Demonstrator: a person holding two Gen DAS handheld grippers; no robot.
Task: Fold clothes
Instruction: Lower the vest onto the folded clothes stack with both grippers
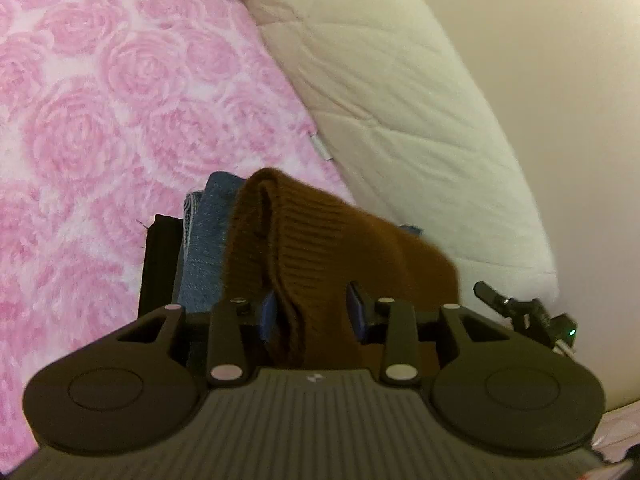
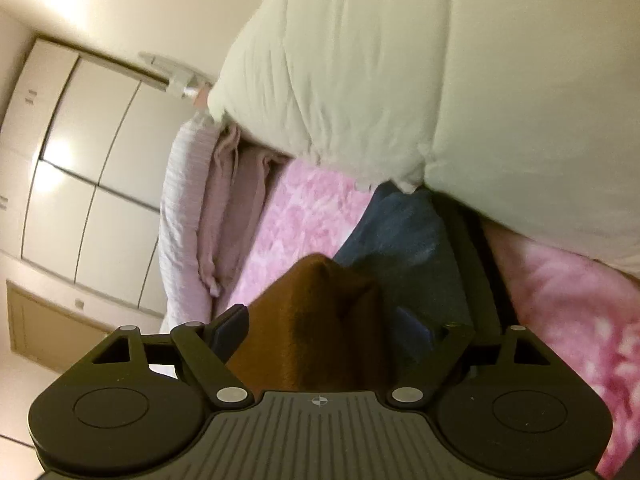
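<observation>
both claws tilted downward, left claw [image 1: 314, 312] and right claw [image 2: 324, 332] open around brown knit [image 1: 320, 240]

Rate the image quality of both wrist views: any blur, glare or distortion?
Left wrist: fisheye bends the cream quilted duvet; the ribbed brown knit garment is slightly motion-smeared. Right wrist: softer overall, lamp glare on the glossy white wardrobe doors, dark vignette corners; the folded blue denim lies in shadow.
</observation>
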